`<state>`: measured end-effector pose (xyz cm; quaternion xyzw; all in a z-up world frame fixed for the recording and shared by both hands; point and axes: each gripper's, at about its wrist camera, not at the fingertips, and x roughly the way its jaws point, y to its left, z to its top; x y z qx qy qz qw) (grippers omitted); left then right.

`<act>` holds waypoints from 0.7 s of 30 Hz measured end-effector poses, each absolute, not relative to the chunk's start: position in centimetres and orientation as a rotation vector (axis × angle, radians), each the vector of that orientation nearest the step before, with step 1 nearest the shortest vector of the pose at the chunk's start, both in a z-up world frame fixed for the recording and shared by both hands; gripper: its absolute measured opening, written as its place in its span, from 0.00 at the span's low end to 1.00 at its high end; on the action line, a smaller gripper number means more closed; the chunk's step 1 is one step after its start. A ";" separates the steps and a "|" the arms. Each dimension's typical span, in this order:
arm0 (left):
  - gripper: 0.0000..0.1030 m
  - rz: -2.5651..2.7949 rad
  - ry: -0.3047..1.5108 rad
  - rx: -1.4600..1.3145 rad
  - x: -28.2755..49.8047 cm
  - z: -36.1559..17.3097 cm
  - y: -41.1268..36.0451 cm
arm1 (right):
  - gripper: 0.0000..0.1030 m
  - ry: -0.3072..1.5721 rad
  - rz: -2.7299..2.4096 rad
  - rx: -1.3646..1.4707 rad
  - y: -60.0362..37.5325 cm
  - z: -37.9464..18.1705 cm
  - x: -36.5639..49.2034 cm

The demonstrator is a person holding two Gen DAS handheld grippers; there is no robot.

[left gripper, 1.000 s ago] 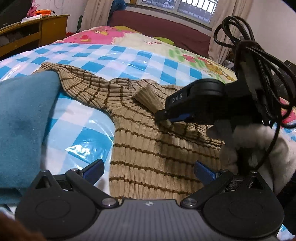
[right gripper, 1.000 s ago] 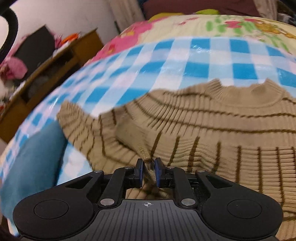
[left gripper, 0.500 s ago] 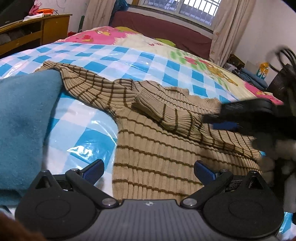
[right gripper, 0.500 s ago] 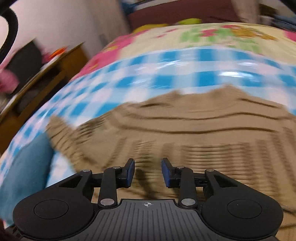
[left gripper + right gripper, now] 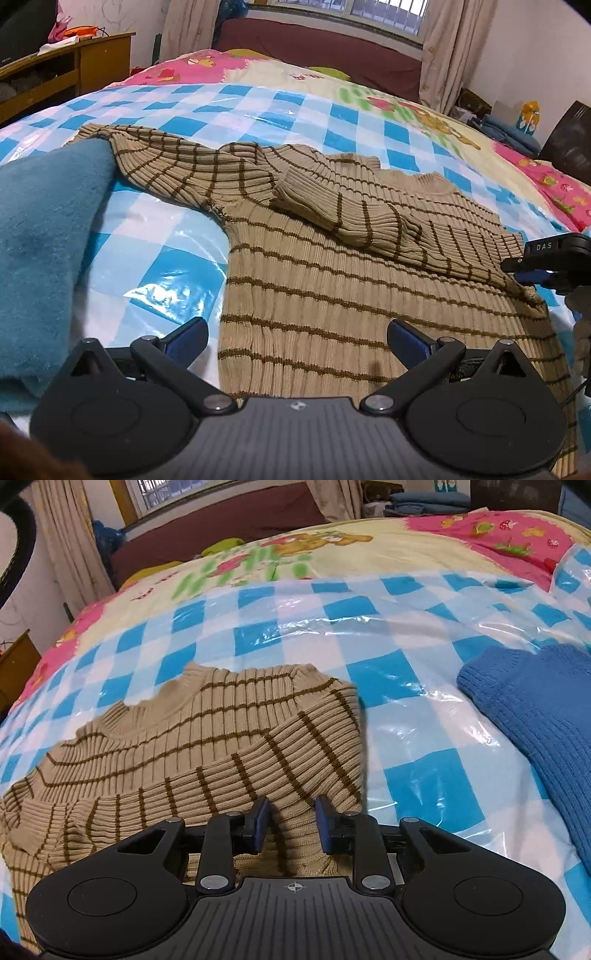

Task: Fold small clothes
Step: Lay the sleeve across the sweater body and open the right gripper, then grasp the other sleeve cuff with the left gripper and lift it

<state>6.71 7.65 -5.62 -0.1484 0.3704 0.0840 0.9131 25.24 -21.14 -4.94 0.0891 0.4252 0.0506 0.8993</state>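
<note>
1. my left claw (image 5: 297, 338) is spread wide over the sweater's hem, gripping nothing.
2. my right claw (image 5: 291, 825) is parted, hovering at the folded sleeve (image 5: 258, 771), released.
3. the striped sweater (image 5: 332, 280) lies flat on the bed (image 5: 177, 243), sleeve folded across its chest.
4. teal cloth (image 5: 44, 221) at 9 o'clock; blue knit (image 5: 535, 709) at 2 o'clock.

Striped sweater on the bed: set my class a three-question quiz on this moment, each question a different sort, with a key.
1. True or false: one sleeve of the striped sweater lies folded across its body.
2. The left gripper has its jaws: A) open, B) shut on the sweater, C) shut on the teal blanket.
3. Fill in: in the right wrist view, the garment right of the sweater is a ____ knit.

Key: 1 true; 2 A; 3 blue.
</note>
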 end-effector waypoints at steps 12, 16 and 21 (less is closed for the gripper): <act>1.00 0.277 0.670 -0.252 6.3 -2.9 10.2 | 0.31 0.818 0.280 0.170 -17.0 -2.5 20.8; 1.00 0.363 0.610 -0.244 7.3 -0.3 13.7 | 0.31 0.831 0.364 0.207 -15.9 -2.5 19.3; 1.00 0.486 0.560 -0.245 9.3 2.5 19.7 | 0.31 0.846 0.445 0.238 -14.2 -2.6 18.0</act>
